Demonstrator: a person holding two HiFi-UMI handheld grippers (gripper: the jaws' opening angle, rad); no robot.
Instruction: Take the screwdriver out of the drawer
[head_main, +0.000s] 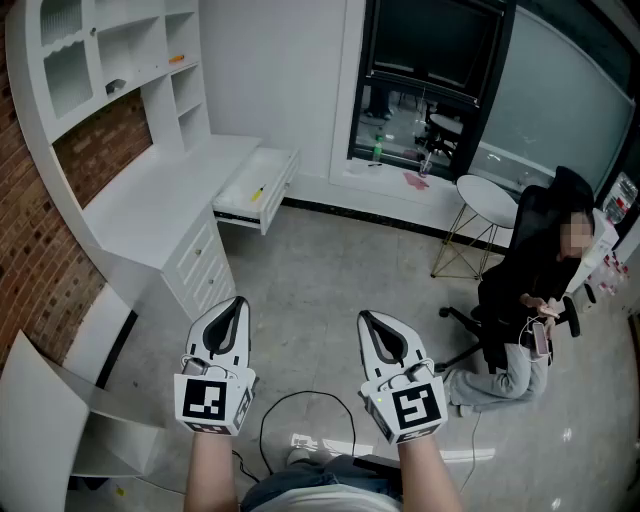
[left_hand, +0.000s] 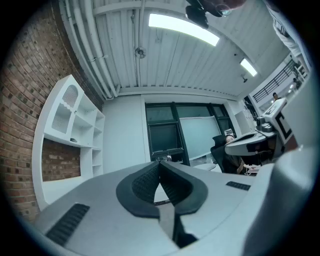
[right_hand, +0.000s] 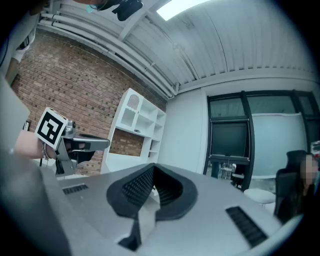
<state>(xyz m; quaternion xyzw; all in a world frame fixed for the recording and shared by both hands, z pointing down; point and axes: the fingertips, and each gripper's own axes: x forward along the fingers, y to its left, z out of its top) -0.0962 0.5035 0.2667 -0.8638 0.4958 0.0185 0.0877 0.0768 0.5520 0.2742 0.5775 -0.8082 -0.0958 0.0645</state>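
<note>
In the head view a white drawer (head_main: 262, 186) stands pulled out from the white desk (head_main: 160, 205) far ahead on the left. A small yellow-handled screwdriver (head_main: 257, 191) lies inside it. My left gripper (head_main: 238, 303) and right gripper (head_main: 366, 318) are held side by side low in the view, well short of the drawer, both pointing roughly level. Each has its jaws shut with nothing between them. In the left gripper view the left gripper (left_hand: 159, 163) faces the dark window; in the right gripper view the right gripper (right_hand: 152, 167) faces the shelf unit.
A white shelf unit (head_main: 105, 60) rises over the desk against a brick wall. A person (head_main: 545, 270) sits on a chair at the right, beside a small round white table (head_main: 488, 200). A black cable (head_main: 290, 420) loops on the grey floor near my feet.
</note>
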